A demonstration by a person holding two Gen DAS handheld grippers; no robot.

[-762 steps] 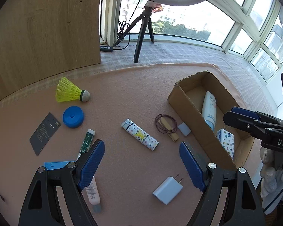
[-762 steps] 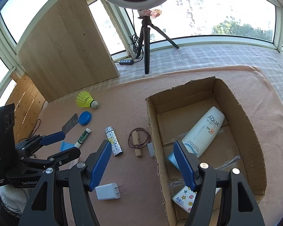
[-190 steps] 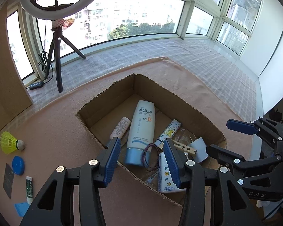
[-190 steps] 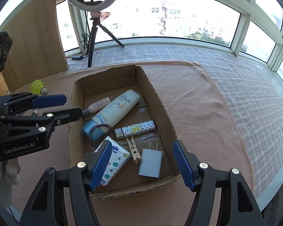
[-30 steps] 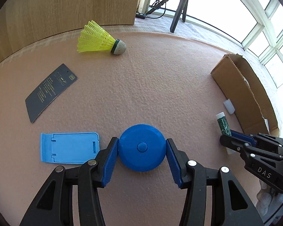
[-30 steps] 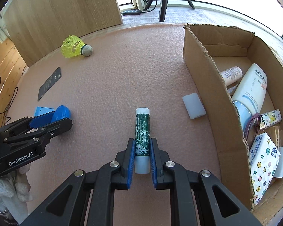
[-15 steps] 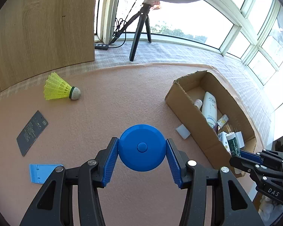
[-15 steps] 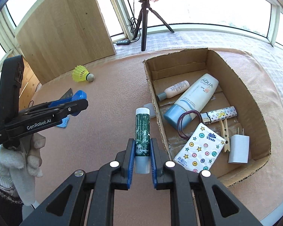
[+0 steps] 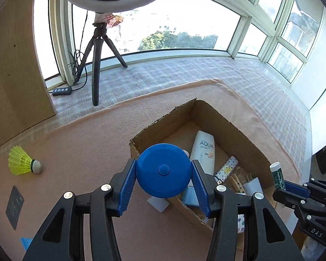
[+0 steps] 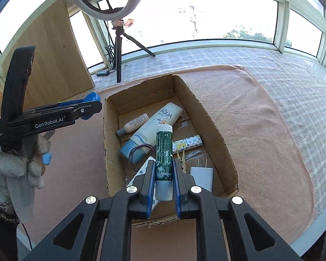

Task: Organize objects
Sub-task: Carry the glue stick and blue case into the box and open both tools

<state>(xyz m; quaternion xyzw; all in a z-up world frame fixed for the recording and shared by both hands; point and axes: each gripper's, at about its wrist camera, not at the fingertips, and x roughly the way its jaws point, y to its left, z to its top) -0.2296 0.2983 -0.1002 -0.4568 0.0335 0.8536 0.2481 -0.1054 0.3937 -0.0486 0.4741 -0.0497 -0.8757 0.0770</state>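
My left gripper (image 9: 164,175) is shut on a round blue disc (image 9: 163,169), held in the air above the near left corner of the cardboard box (image 9: 239,134). My right gripper (image 10: 163,169) is shut on a green tube with a white cap (image 10: 163,152), held over the box (image 10: 208,117). Inside the box lie a white AQUA bottle (image 10: 160,121), a small pink-white bottle (image 10: 135,122), a patterned lighter (image 10: 189,142), a clothespin (image 10: 182,157), a white charger (image 10: 201,175) and a tissue pack (image 10: 139,175). From the right wrist view, the left gripper (image 10: 87,107) hangs left of the box.
On the pink mat outside the box lie a yellow shuttlecock (image 9: 22,161), a dark card (image 9: 14,204), a blue phone stand (image 9: 26,242) and a white eraser (image 9: 158,203). A tripod (image 9: 96,65) with a ring light and a wooden board (image 9: 17,69) stand behind. A gloved hand (image 10: 15,163) holds the left gripper.
Both grippers rose and travelled toward the box with their loads. The disc now hangs over the box's corner, and the green tube has moved from beside the box to above its contents.
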